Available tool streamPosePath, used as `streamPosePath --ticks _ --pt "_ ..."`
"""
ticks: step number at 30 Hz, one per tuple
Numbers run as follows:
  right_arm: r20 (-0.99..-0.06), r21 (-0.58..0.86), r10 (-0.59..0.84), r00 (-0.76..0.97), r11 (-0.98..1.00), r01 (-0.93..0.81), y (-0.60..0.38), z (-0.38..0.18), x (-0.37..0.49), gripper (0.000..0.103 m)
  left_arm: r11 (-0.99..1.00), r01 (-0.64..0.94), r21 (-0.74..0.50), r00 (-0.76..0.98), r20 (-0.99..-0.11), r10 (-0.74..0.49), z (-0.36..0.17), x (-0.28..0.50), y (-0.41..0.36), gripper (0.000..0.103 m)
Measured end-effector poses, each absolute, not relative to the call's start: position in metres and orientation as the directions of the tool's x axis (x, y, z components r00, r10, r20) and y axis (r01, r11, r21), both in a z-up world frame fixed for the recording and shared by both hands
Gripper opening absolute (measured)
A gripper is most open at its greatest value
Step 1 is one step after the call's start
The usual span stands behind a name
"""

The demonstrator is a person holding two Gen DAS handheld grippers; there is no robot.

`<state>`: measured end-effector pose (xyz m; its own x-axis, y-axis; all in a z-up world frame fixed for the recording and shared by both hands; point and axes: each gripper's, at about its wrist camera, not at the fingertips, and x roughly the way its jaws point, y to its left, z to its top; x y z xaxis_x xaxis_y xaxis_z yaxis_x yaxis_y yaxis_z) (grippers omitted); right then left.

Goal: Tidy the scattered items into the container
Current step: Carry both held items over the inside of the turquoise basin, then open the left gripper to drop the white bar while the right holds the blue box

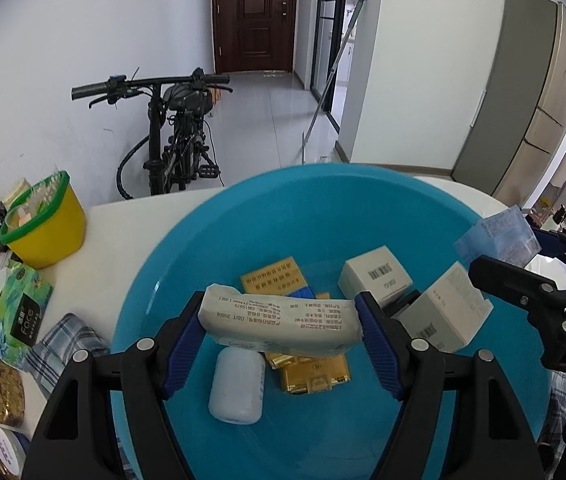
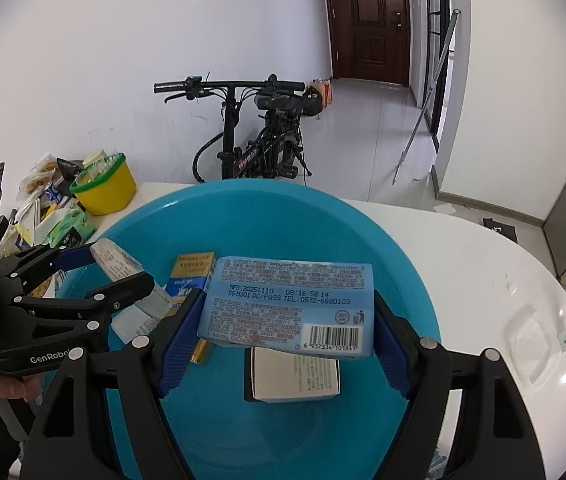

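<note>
Holding boxes and a bottle, the blue basin [image 1: 187, 240] sits under each hand-held gripper clamping a tissue pack.

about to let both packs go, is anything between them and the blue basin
Nothing visible blocks the drop. The white tissue pack in the left hand-held gripper and the blue wipes pack in the right hand-held gripper both hang over the open blue basin. They would land on boxes already inside.
</note>
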<state>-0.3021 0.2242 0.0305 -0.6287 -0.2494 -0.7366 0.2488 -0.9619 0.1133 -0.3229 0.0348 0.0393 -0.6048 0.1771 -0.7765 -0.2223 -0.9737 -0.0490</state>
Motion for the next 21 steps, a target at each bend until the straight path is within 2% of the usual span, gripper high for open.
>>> streamPosePath --ticks 21 --pt "-0.766 0.119 -0.251 -0.591 -0.960 0.253 0.223 0.016 -0.298 0.077 -0.974 -0.215 -0.067 -0.553 -0.814 0.178 0.021 -0.324 0.036 0.075"
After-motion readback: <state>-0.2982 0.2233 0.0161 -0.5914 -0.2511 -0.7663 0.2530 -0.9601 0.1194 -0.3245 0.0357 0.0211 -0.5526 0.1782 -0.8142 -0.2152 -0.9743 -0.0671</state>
